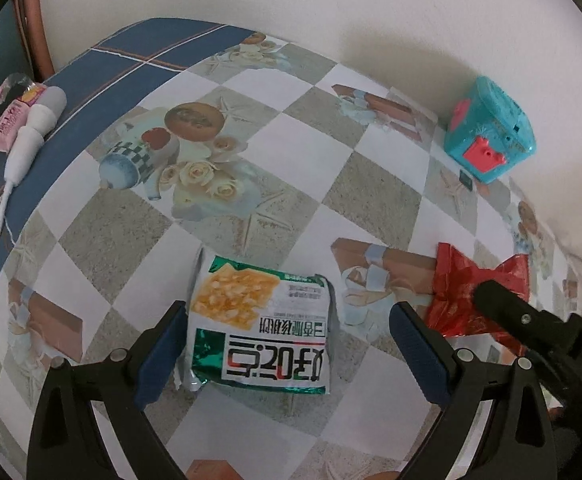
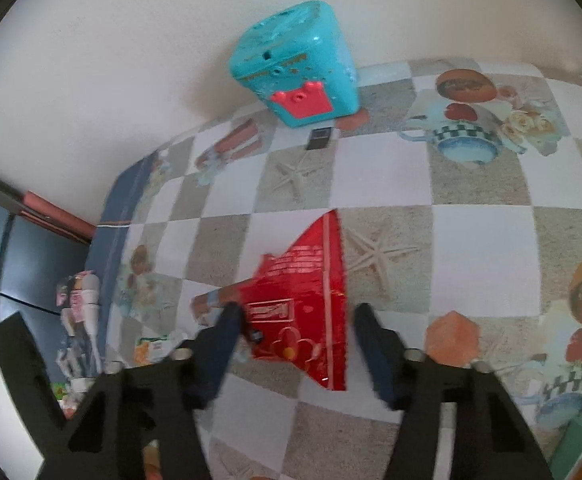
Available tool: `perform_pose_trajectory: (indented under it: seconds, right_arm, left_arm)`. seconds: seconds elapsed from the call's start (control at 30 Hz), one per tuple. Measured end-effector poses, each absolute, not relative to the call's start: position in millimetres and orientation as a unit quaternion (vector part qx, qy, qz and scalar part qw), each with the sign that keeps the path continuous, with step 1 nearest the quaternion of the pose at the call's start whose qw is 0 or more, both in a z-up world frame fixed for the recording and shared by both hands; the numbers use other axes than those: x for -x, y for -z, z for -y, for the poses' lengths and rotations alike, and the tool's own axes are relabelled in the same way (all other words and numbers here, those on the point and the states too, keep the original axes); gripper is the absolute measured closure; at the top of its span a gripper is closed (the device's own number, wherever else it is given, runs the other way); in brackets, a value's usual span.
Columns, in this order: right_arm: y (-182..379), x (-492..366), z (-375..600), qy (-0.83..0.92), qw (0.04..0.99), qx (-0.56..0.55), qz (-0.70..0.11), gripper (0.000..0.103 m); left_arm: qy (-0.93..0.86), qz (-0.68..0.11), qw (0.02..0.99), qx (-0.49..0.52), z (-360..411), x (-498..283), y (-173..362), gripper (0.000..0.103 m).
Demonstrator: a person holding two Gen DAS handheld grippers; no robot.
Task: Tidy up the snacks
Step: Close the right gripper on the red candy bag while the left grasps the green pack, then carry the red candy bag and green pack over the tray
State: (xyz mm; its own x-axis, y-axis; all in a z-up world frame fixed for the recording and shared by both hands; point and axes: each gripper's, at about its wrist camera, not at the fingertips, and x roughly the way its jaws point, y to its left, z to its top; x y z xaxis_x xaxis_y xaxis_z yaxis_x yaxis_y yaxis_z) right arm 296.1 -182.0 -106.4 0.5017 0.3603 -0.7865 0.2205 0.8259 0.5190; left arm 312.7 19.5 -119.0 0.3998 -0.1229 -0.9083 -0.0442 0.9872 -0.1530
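Jaws on both grippers are standing apart, nothing clamped. Left gripper [image 1: 287, 354] is straddling the white-and-green snack pack [image 1: 261, 326], one pad just beside the pack's left edge, the other with clear cloth between it and the right edge. Right gripper [image 2: 297, 346] is bracketing the red foil packet [image 2: 311, 308]; its left finger is overlapping the packet's crumpled edge, but I can't tell if the pad is touching, and the right pad is sitting just off the straight edge. Frame is blurring there.

Both packs are lying flat on the checked tablecloth [image 1: 291, 140], side by side, red one to the right of the white one.

Handling, my read: both are looking light, soft and crinkly. The white pack is puffed, probably air-filled with brittle contents, so squeeze gently across the short width, mid-body rather than on the seam. The red foil is looking flatter and slippery, fanning out wide at one end; pinching the gathered narrow part should be holding better than the wide flat end.

Room: open cloth ahead of both packs. Teal toy box [image 2: 297, 68] is sitting against the wall at the far side, a small dark tag [image 2: 319, 138] just in front of it. White corded device [image 1: 31, 132] is lying near the table's left edge with other packets beside it. Grippers are working close together, so collision between them is the main risk.
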Motion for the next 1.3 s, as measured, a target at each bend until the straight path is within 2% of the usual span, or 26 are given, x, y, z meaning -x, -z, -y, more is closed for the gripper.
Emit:
perform_pose_trajectory:
  seconds: [0.07, 0.1, 0.13, 0.17, 0.33, 0.53, 0.87, 1.3]
  right_arm:
    - [104.2, -294.7, 180.1, -0.037, 0.819, -0.284, -0.497, 0.055]
    - [103.4, -293.7, 180.0, -0.037, 0.82, -0.283, -0.496, 0.055]
    - [102.7, -292.8, 180.5, -0.036, 0.82, -0.285, -0.495, 0.055]
    - [102.2, -291.2, 181.6, -0.035, 0.82, -0.288, -0.494, 0.055]
    - [95.0, -278.2, 185.2, -0.036, 0.82, -0.294, -0.489, 0.056]
    - [66.9, -241.5, 190.6, -0.027, 0.827, -0.295, -0.478, 0.056]
    - [8.1, -146.2, 190.6, 0.0, 0.841, -0.287, -0.458, 0.056]
    - [-28.7, -38.4, 216.0, 0.063, 0.857, -0.301, -0.414, 0.055]
  left_arm:
    - [0.006, -0.547, 0.835, 0.057, -18.6, -312.5, 120.0, 0.009]
    - [-0.002, -0.545, 0.837, 0.049, -18.7, -311.6, 119.7, 0.017]
    - [-0.011, -0.543, 0.839, 0.04, -19.2, -311.1, 118.9, 0.031]
    - [-0.02, -0.54, 0.841, 0.031, -20.1, -310.7, 117.6, 0.034]
    - [-0.024, -0.541, 0.84, 0.036, -27.7, -307.5, 115.5, 0.043]
    - [-0.021, -0.556, 0.83, 0.032, -26.7, -295.1, 106.0, 0.043]
    - [-0.005, -0.528, 0.848, 0.049, -29.0, -236.4, 30.4, 0.043]
    - [0.089, -0.48, 0.873, -0.006, 33.7, -131.9, -12.5, 0.043]
